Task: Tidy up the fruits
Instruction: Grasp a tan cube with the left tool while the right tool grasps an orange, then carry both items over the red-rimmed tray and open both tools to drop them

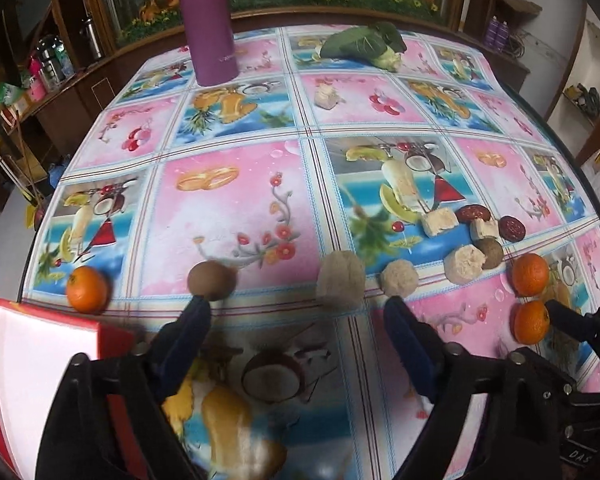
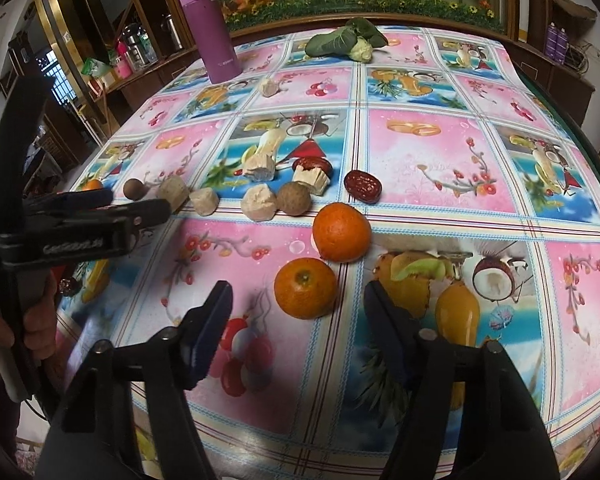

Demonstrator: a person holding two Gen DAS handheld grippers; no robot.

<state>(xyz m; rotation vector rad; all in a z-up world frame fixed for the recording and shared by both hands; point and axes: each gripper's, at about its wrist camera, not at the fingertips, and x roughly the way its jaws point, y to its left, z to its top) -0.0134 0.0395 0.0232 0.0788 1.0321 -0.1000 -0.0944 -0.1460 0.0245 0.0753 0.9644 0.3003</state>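
Oranges [image 2: 305,288] (two, touching) sit before the right gripper's [image 2: 298,312] spread fingers.

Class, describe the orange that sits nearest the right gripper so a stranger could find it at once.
Start at the tall purple bottle on the far side of the table. Come forward past the row of pale chunks to two oranges. It is the nearer orange, its green stem dimple facing up.
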